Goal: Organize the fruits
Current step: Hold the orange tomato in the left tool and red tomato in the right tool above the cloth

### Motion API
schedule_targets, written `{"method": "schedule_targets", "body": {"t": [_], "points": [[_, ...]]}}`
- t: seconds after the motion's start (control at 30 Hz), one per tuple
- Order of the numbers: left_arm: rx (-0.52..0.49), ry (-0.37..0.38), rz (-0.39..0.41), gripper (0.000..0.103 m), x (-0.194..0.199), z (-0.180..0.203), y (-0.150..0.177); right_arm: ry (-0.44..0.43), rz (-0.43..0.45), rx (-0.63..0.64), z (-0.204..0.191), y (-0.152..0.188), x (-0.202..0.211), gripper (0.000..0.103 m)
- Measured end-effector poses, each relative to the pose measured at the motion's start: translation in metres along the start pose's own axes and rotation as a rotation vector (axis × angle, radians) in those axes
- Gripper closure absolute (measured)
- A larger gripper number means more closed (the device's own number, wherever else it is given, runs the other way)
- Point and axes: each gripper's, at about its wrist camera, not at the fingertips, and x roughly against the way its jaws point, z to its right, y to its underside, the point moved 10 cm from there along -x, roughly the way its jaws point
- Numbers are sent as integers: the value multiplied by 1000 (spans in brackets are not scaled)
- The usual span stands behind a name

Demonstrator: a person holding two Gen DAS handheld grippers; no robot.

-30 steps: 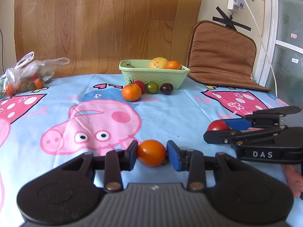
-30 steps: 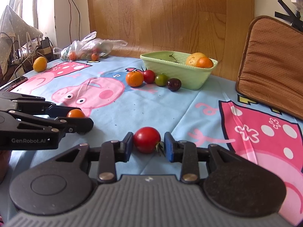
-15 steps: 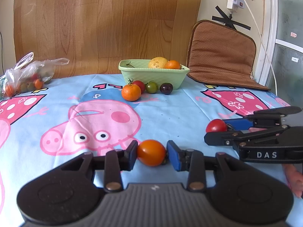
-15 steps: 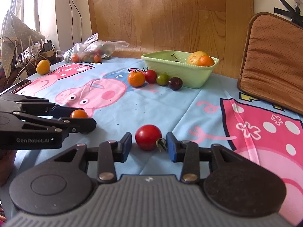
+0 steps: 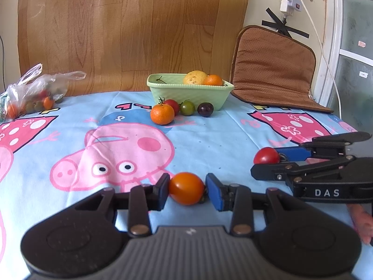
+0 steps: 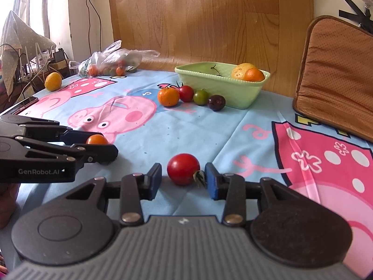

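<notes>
Two claws, two tomatoes on a cartoon-pig cloth

Two claws sit low over the surface (image 5: 221, 140), each framing one fruit. At lower centre of the left wrist view, the left claw (image 5: 187, 190) is spread around an orange tomato (image 5: 186, 188); its left pad looks to touch the skin, while a sliver of gap shows on the right. At lower centre of the right wrist view, the right claw (image 6: 183, 176) is spread wider around a red tomato (image 6: 183, 169), clear on both sides, the stem pointing at the right pad. Both fruits rest on the cloth. Toward upper centre, a green basket (image 5: 188, 93) holds a lemon (image 5: 195, 77) and an orange (image 5: 213, 80). Before it lie a tangerine (image 5: 162, 114), a small red tomato (image 5: 173, 104), a green tomato (image 5: 187, 108) and a dark plum (image 5: 205, 109). A plastic bag (image 5: 35, 91) of fruit sits at far left.
</notes>
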Motion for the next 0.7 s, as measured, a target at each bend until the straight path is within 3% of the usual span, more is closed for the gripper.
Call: {"method": "schedule_targets", "body": {"t": [0.7], "points": [[-2, 5, -5, 65, -1, 1, 1, -9, 2, -16, 1, 2, 3, 59]]}}
